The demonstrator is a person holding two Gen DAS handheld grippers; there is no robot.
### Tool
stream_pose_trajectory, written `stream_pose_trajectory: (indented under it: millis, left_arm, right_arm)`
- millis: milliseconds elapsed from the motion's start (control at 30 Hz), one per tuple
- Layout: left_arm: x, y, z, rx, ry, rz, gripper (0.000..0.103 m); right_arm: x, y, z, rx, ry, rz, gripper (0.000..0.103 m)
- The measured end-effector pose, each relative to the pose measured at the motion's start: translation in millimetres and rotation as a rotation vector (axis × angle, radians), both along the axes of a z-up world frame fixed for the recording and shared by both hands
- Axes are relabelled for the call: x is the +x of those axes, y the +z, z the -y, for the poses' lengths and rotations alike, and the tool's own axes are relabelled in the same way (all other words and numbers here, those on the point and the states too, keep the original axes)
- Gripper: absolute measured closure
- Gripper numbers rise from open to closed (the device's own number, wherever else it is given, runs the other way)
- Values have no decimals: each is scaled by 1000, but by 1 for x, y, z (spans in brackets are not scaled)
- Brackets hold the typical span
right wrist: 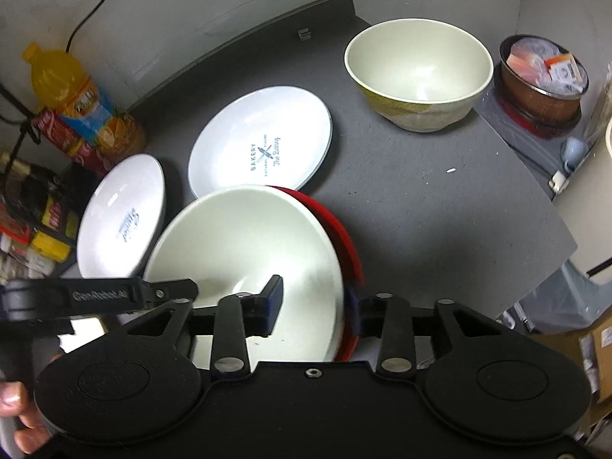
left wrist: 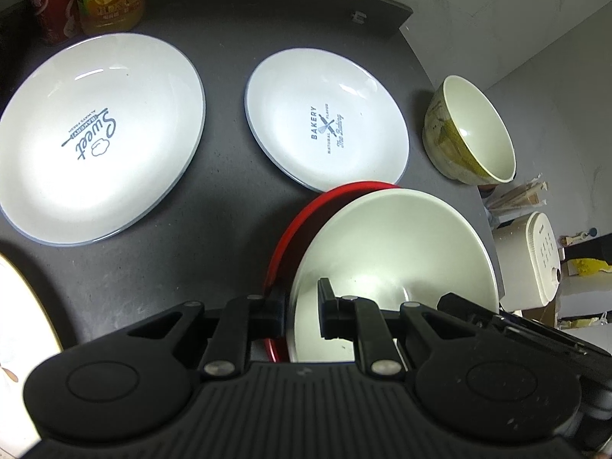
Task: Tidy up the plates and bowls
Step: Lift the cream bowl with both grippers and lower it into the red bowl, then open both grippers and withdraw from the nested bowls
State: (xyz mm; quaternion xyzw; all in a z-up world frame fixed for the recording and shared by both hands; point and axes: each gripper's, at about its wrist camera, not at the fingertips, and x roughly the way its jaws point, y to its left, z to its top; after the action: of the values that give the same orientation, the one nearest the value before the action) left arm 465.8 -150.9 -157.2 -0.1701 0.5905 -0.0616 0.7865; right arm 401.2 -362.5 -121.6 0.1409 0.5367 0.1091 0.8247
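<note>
A cream-white, wide, shallow ceramic bowl [left wrist: 394, 264] nested in a red-rimmed dish [left wrist: 290, 237] was gripped from both sides at once. The left gripper [left wrist: 304, 311] was closed across the near rim of the stack, one finger outside the red rim and the other inside the bowl; the right gripper [right wrist: 315, 306] was clamped on the opposite edge in the same manner, so that the pair was pinched together and, by judgement, could be carried as one without the bowl sliding in the dish. Whether the stack rested on the dark grey surface [right wrist: 440, 199] or was raised just off it could not be told. Just beyond the fingers of both grippers, the smaller white plate printed "BAKERY" [left wrist: 325, 130] lay flat, its near edge hidden behind the red rim. Farther out to the left of the left fingers lay the larger white plate printed "Sweet" [left wrist: 99, 134]. Ahead and to the right, near the far edge of the surface and well apart from the stack, a deep cream bowl with a yellow-green pattern [right wrist: 419, 72] stood upright. An orange juice bottle [right wrist: 72, 88] and a red can [left wrist: 49, 11] stood at the back left. The two plates and the deep bowl were judged still to be sorted.
</note>
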Motion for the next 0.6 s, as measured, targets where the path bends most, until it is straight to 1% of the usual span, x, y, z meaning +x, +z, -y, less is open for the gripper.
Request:
stream_pose_trajectory:
  millis: [33,100,200,267,367,500,600]
  left_arm:
    - [1,0,0,-1,-3,-4,89]
    - [2,0,-1,-5,-11,-13,88]
    - [4,3,-1,-13,-24,-13,84]
    - [4,5,0,-12,-40,-13,81]
    - [4,7,-2,-23,-54,-13,79]
    - [3,11,-6,-46,-82,-12,77]
    - [1,17,-10,-62,-104,-2,76]
  right_arm:
    - [0,1,0,0,-6,-1,59]
    - [-1,6,-1,-26,-17,18,53]
    - [-1,9,-2,-20,-19,29,53]
    - [-2,10,-4,-40,-25,35,53]
    - [-6,11,-3,-45,-53,38,53]
    - [-14,13,-9,-78,-85,50,53]
    - [-22,15,-10,-70,-129,59,52]
